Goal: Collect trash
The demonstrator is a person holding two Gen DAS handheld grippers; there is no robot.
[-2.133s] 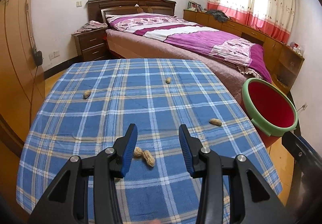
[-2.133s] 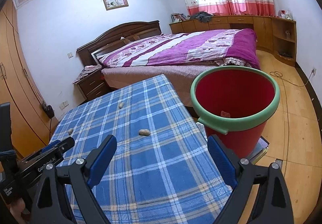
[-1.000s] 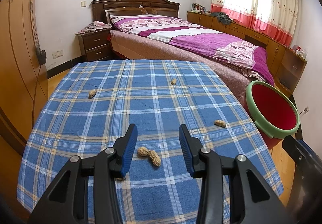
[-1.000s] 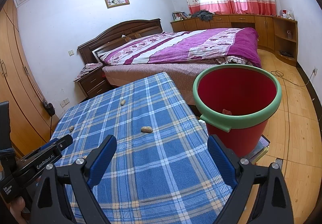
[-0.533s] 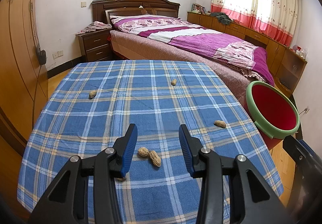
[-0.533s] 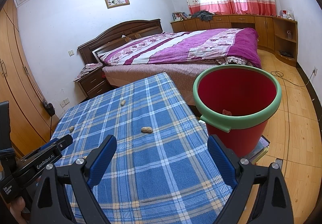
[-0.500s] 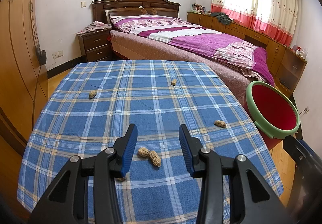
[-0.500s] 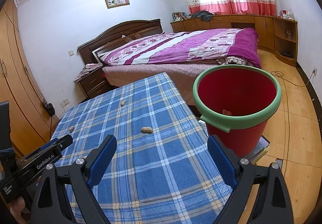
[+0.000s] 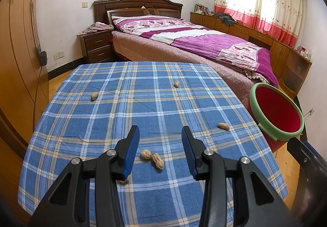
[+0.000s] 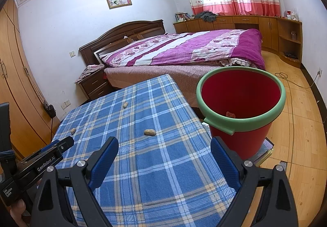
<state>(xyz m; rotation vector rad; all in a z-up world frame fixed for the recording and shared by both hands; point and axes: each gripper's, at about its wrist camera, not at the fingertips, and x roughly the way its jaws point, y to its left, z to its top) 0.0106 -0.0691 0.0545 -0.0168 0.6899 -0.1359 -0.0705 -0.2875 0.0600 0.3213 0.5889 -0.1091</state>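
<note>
Several peanut shells lie on the blue plaid table [image 9: 102, 125]. Two shells [image 9: 152, 157] sit together just below and between the tips of my left gripper [image 9: 160, 132], which hovers open above them with nothing held. Another shell [image 9: 124, 181] peeks from under its left finger. Single shells lie at the right [image 9: 223, 126], the far middle [image 9: 176, 84] and the far left [image 9: 94, 96]. My right gripper [image 10: 164, 143] stands wide open over the table's near right part, with one shell [image 10: 149, 132] ahead of it. The red bucket [image 10: 241, 108] with a green rim holds one scrap [image 10: 230, 114].
The bucket [image 9: 276, 112] stands off the table's right edge on the wooden floor. A bed [image 9: 194, 43] with a purple cover lies behind the table, a nightstand [image 9: 96, 47] to its left, wardrobes [image 9: 16, 53] along the left wall. The left gripper's body [image 10: 34, 163] shows at the right view's left edge.
Since two seconds ago the left view has shifted slightly, so the shells sit a little farther right between the fingers. Over the last second nothing has moved.
</note>
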